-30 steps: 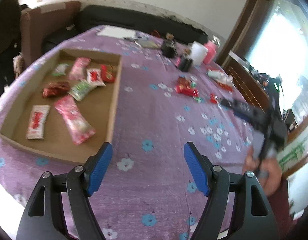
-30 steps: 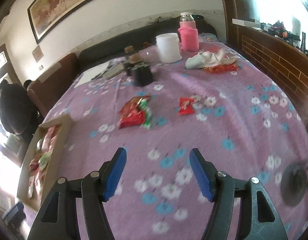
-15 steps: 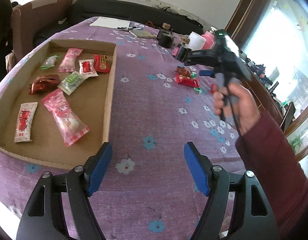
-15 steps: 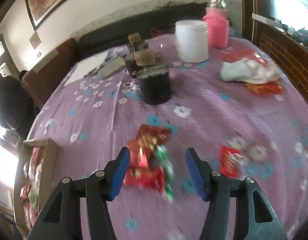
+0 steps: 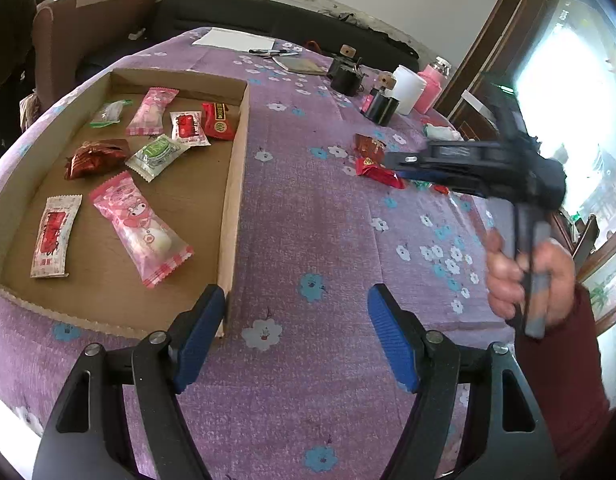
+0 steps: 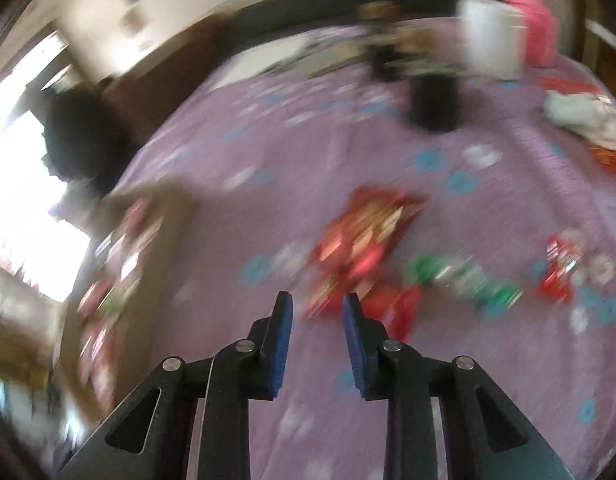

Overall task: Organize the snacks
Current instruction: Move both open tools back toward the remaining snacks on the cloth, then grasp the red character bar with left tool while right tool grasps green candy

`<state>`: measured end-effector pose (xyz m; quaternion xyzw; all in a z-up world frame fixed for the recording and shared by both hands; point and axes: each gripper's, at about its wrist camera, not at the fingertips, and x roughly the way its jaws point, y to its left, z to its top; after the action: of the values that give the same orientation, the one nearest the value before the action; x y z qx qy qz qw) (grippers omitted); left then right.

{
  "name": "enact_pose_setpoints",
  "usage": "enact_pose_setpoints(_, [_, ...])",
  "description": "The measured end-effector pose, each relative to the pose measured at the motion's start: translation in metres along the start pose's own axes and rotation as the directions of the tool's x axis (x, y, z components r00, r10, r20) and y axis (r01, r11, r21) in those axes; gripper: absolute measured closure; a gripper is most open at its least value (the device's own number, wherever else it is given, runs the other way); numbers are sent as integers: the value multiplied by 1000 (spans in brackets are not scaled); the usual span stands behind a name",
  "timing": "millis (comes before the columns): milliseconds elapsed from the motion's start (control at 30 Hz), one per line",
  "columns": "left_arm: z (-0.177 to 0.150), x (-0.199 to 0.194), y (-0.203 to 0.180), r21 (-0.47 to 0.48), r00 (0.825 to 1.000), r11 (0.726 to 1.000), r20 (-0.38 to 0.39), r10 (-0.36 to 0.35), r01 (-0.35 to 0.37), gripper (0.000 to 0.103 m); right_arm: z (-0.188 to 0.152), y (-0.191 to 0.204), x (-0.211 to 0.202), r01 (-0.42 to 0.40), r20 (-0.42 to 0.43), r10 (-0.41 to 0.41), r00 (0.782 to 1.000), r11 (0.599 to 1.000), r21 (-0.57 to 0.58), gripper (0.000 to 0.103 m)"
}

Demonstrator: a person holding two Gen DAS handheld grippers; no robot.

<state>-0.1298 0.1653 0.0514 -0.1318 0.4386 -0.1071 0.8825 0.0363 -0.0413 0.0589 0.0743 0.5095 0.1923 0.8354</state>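
Desk (image 5: 308,220) under a purple flowered cloth; one shallow cardboard tray (image 5: 235,184) sits toward its left edge, holding eight wrapped snacks: two pink packets (image 5: 137,226), two white-and-red packets (image 5: 53,236), one green-and-white packet (image 5: 157,154), one clear packet with green trim (image 5: 107,112), one crinkled dark red packet (image 5: 93,158), one red packet (image 5: 217,122) against the tray's right wall. Loose snacks lie out on the cloth toward the desk's right edge, well apart from the tray: a red pile (image 6: 360,248), blurred so the count inside it can't be told, one green wrapper (image 6: 464,276) just right of it, one small red packet (image 6: 560,268) further right. Left hand-held gripper (image 5: 293,336) is spread wide with nothing between its blue pads, above bare cloth just beside the tray's near right corner. Right hand-held gripper (image 6: 318,320) is angled down at the near end of the red pile, jaws closing and already narrow; the pile's near end shows in the gap, but with the blur I can't tell whether the pads touch it. In the left wrist view a hand (image 5: 528,276) in a dark red sleeve holds that gripper's handle. Far edge: two black containers (image 5: 382,106), one white tub (image 5: 406,90), one pink bottle (image 5: 430,88), one sheet of paper (image 5: 233,38).
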Motion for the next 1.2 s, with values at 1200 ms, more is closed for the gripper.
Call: enact_pose_setpoints(1200, [-3,-9,-20,52,1000,998,21,20,-21,29,-16,-4,20,12,50,-16,999,997,78,44])
